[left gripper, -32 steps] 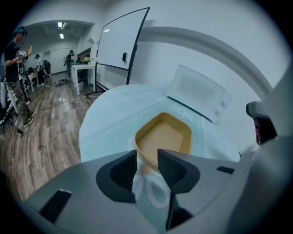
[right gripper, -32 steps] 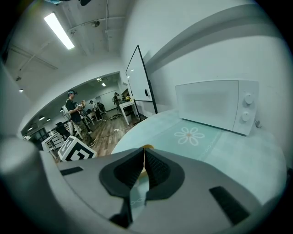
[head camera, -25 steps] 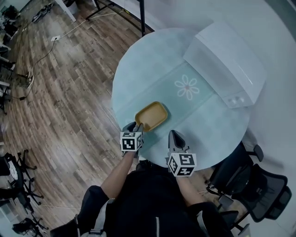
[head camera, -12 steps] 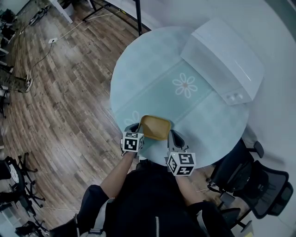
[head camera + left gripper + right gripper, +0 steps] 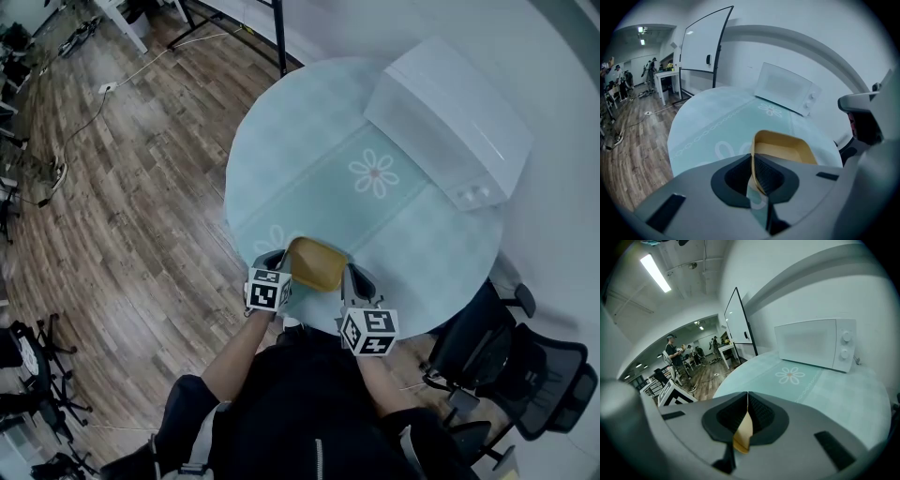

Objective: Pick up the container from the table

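Head view: the yellow container [image 5: 316,264] sits at the near edge of the round surface [image 5: 309,178], between the left tongs [image 5: 279,261] and the right tongs [image 5: 352,277].
Change: a second ago it lay farther in on the surface, with the left tongs wide open at its near corner and the right tongs off to one side. Now it is drawn in toward the person and turned, with tongs on either flank.
Left tongs: clenched on the container's side wall. The left gripper view shows the thin rim pinched between the ribbed pads.
Right tongs: clenched as well. The right gripper view shows a sliver of yellow wall caught between the pads.
What it means: the grip looks made on both sides, so I'd say only the lift is left, or it is just starting. I can't tell whether the base has cleared the surface.
Container contents: nothing, just a bare yellow floor in the left gripper view.
Microwave [image 5: 450,122]: white, door shut, at the far side of the surface and well apart from the container. Its inside can't be seen.
Risk: both holds are on a thin wall. To my eye it could flex or slip if the two tongs don't rise together.
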